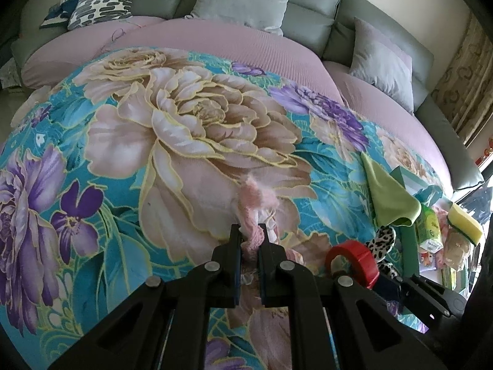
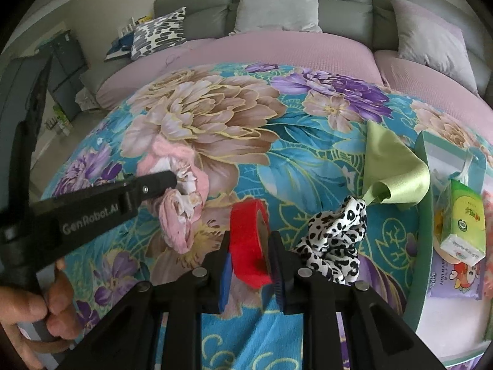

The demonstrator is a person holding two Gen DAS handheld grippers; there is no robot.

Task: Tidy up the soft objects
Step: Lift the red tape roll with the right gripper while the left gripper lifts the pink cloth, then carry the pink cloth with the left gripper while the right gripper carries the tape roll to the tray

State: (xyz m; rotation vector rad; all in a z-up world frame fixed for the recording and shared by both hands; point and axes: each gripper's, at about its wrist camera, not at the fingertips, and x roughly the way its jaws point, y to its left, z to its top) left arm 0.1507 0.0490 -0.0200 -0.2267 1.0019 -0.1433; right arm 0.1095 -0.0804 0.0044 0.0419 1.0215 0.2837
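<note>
A floral blanket (image 1: 185,141) covers the surface in front of me. My left gripper (image 1: 250,234) is shut on a fuzzy pink cloth bundle (image 1: 257,199) that lies on the blanket. In the right wrist view the same gripper (image 2: 174,180) reaches in from the left onto the pink bundle (image 2: 178,225). My right gripper (image 2: 250,242) is shut on a red tape roll (image 2: 246,225), which stands on edge between its pads. From the left wrist view the red roll (image 1: 357,259) shows at the lower right.
A black-and-white spotted fabric piece (image 2: 336,240) lies just right of the red roll, with a green cloth (image 2: 391,169) beyond it. A green tray (image 2: 423,215) at the right holds tissue packs and a yellow sponge (image 1: 465,222). A grey sofa with cushions (image 2: 277,3) stands behind.
</note>
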